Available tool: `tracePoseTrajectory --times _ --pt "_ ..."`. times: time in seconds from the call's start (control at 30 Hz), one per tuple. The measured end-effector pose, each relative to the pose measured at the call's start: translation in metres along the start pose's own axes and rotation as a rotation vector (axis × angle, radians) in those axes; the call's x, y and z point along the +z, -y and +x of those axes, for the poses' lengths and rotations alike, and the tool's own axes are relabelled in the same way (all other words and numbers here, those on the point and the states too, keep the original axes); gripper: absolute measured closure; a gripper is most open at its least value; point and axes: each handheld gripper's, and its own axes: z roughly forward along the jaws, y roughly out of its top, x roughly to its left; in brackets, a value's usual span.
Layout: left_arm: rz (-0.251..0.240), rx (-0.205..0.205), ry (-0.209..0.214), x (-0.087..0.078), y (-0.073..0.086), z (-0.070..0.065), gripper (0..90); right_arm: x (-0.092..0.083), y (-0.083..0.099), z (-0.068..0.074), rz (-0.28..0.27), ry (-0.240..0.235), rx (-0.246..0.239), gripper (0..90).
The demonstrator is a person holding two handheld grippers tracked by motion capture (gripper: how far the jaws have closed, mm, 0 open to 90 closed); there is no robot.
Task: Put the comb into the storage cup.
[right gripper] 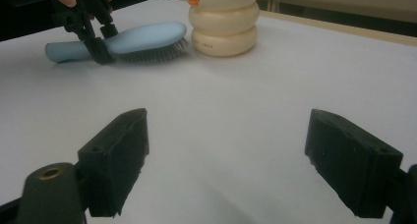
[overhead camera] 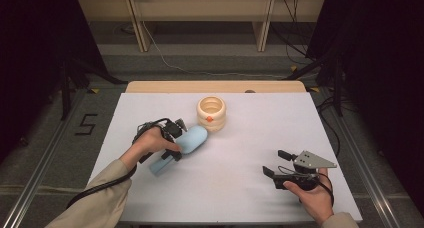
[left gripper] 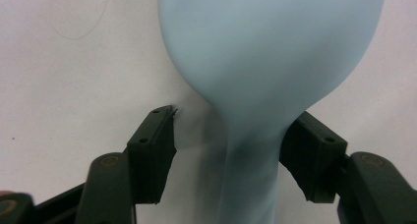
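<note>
A pale blue hairbrush [overhead camera: 180,149], laid bristles-down near a cream ringed holder [overhead camera: 211,113], is straddled at its neck by the left gripper [overhead camera: 172,148], one pad touching, while the right gripper [overhead camera: 277,163] is held wide, well apart.

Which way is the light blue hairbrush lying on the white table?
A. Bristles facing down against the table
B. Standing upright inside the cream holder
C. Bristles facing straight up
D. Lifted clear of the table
A: in the right gripper view the hairbrush lies flat with its bristles under the head against the table, beside the cream holder.
</note>
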Motion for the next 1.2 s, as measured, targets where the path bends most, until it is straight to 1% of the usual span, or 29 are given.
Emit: tracePoseTrajectory --times 0.07,0.27,0.37,0.53,0.8,0.93,1.0,1.13,1.2 --pt "0.005 0.000 0.003 0.000 -0.001 -0.001 42.3 0.000 0.000 0.000 0.000 0.000 0.001 17.5" --pt "0.026 0.005 -0.021 0.000 -0.003 -0.003 45.1 0.000 0.000 0.000 0.001 0.000 0.001 17.6" --pt "0.028 0.004 -0.028 0.000 -0.004 -0.005 46.7 0.000 0.000 0.000 0.001 -0.001 0.001 17.6" --pt "0.036 0.004 -0.027 0.000 -0.005 -0.007 51.4 0.000 0.000 0.000 0.001 -0.001 0.001 17.5" --pt "0.031 0.000 -0.024 -0.001 -0.005 -0.010 58.2 0.000 0.000 0.000 0.001 -0.001 0.002 17.5" --pt "0.031 -0.007 -0.019 -0.001 -0.004 -0.010 65.1 0.001 0.001 0.000 0.008 -0.003 0.002 17.5" --pt "0.042 -0.002 -0.026 -0.002 -0.004 -0.011 66.1 0.001 0.001 0.000 0.010 -0.004 0.001 17.5" --pt "0.048 -0.007 -0.031 -0.001 -0.005 -0.013 67.2 0.001 0.001 0.000 0.008 -0.002 0.004 17.5" --pt "0.048 -0.002 -0.036 -0.001 -0.004 -0.013 67.8 0.001 0.001 0.000 0.012 -0.003 0.002 17.5"
